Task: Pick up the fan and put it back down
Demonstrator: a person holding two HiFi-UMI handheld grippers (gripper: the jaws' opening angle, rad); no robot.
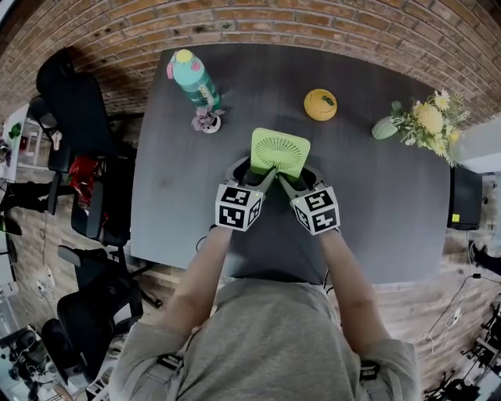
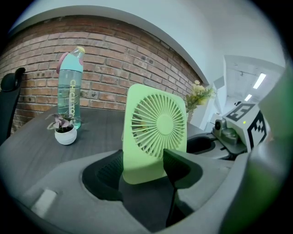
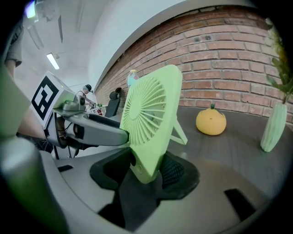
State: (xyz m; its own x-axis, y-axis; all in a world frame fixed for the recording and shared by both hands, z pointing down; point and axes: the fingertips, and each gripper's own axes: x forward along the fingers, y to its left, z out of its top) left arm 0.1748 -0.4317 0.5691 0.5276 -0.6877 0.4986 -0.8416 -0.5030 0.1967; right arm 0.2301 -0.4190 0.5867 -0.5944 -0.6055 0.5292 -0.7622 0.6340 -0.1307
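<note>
Green and square, the fan (image 1: 280, 151) is over the middle of the dark table (image 1: 383, 204). The left gripper (image 1: 257, 174) pinches its near left corner and the right gripper (image 1: 300, 180) pinches its near right corner. Both are closed tight on the fan.

From the head view you see the whole table. A blue bottle (image 1: 194, 78) and a little pot plant (image 1: 207, 119) stand far and to the left. A round orange thing (image 1: 320, 104) sits far and a bit right, and flowers (image 1: 427, 121) lie at the far right. A brick wall (image 1: 274, 19) runs behind.

Only the left gripper view shows the fan's round grille face on, with the bottle and pot plant to its left. Only the right gripper view shows the fan from its thin side, with a thin stand (image 3: 181, 130) sticking out behind it. No view shows if the fan's bottom touches the table.
</note>
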